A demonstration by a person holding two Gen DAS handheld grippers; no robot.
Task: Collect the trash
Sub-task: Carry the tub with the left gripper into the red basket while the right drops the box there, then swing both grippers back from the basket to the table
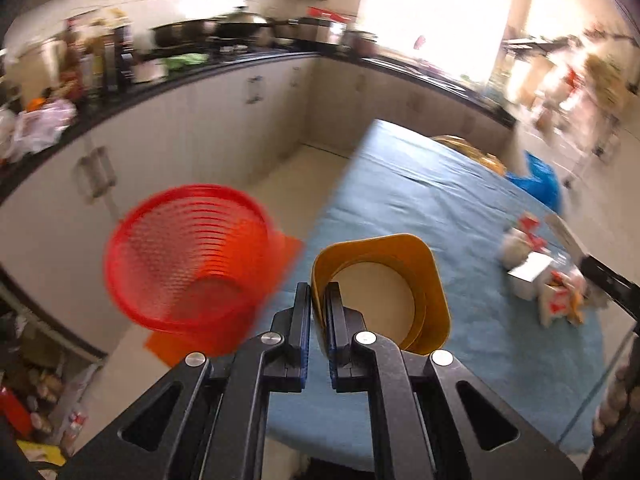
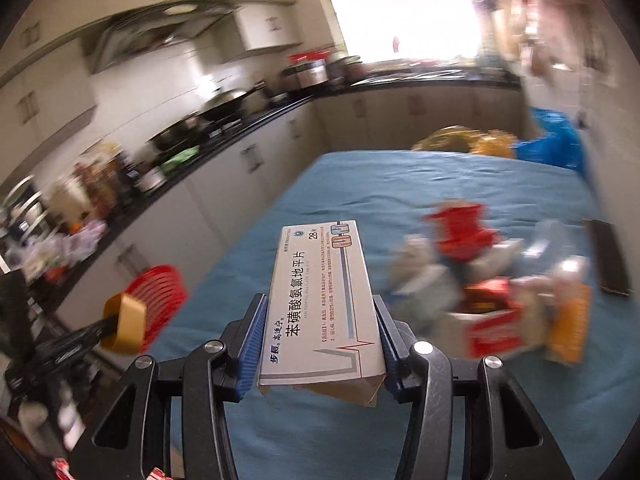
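Note:
My left gripper point(image 1: 318, 300) is shut on the wall of a yellow paper cup point(image 1: 384, 288), held in the air by the left edge of the blue-clothed table point(image 1: 420, 200). A red mesh wastebasket point(image 1: 188, 256) stands on the floor to the cup's left, blurred. My right gripper point(image 2: 320, 312) is shut on a white medicine box point(image 2: 320, 300), lifted above the table. A pile of crumpled wrappers and cartons point(image 2: 492, 288) lies on the cloth to the right of the box. In the right wrist view the left gripper point(image 2: 108, 326) holds the cup point(image 2: 124, 324) in front of the wastebasket point(image 2: 158, 304).
A dark kitchen counter point(image 1: 224, 64) with pots and bottles runs along the left and back, with white cabinets point(image 1: 192, 132) below. A blue bag point(image 2: 556, 144) and yellow packaging point(image 2: 460, 140) sit at the table's far end. A dark flat object point(image 2: 608, 256) lies at the table's right.

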